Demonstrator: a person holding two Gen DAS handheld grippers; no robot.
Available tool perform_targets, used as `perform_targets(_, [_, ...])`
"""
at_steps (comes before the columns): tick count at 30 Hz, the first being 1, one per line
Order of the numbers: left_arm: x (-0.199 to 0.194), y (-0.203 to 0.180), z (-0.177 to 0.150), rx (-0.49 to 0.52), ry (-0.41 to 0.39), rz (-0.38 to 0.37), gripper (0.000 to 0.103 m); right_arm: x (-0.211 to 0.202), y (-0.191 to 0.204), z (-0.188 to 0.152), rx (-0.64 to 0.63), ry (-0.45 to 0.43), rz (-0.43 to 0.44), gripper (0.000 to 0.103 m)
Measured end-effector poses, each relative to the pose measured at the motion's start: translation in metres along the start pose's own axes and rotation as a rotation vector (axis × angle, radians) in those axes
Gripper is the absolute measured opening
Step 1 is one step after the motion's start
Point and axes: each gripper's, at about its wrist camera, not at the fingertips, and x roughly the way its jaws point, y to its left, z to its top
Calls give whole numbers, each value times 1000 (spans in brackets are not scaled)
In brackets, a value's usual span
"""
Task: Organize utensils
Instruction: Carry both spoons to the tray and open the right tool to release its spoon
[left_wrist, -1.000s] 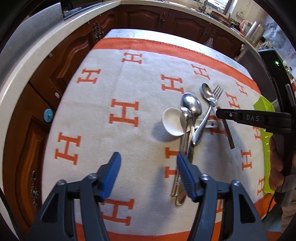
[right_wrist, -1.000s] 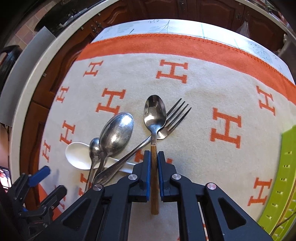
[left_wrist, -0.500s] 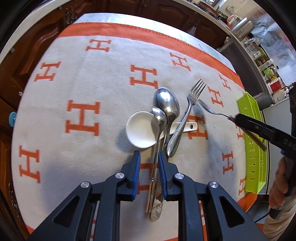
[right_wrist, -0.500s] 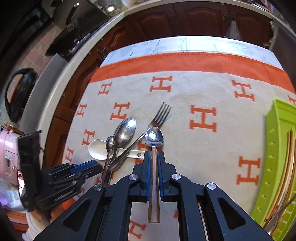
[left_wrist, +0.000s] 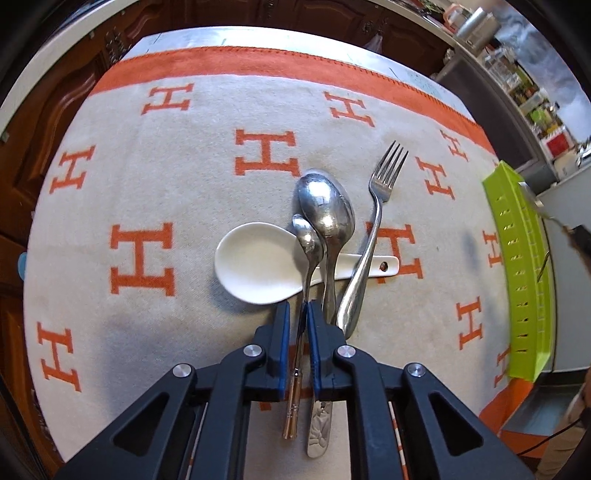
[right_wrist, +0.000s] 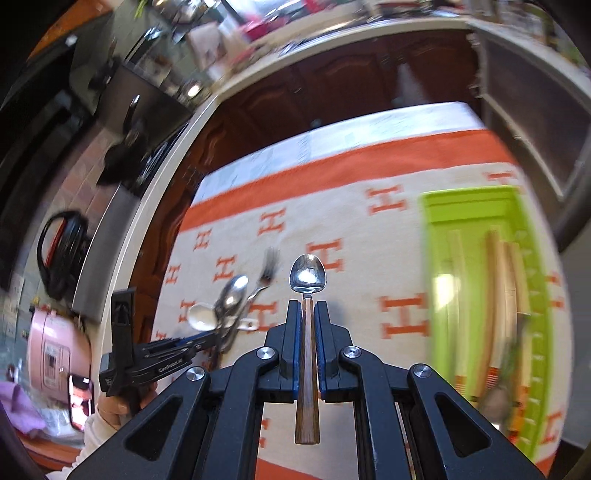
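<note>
Utensils are split up right now: a wood-handled spoon is pinched in the right claw, up off the table, with the green tray off to its right. The left claw is closing on the thin handle of the small spoon in the pile, blue pads right against it. What worries me: the big spoon and the fork lie touching that small one, all across the white ceramic spoon (a proper tangle), so a lift could drag neighbours along or let the skinny handle slip. Both gripped spoons run lengthwise along their claw, bowls pointing away from the camera, handles back toward the person.
</note>
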Motion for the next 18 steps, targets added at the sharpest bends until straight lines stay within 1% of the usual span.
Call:
perform_targets(4, [2, -8, 1, 32, 3, 30, 7, -36, -47, -6, 90, -76, -69, 7])
perform_targets(9, [6, -18, 1, 56, 4, 73, 7, -56, -108, -18, 202, -121, -174, 7])
perform_targets(11, [7, -22, 1, 66, 3, 90, 7, -57, -127, -23, 231, -121, -199, 7])
perform_targets(13, [7, -24, 0, 72, 1, 105, 4, -53, -142, -29, 248, -109, -210, 7])
perform_targets(15, [7, -24, -1, 56, -1, 102, 2, -44, -148, -35, 254, -92, -221, 7])
perform_targets(18, [5, -18, -3, -2, -5, 71, 1, -28, -149, -40, 247, -62, -228, 7])
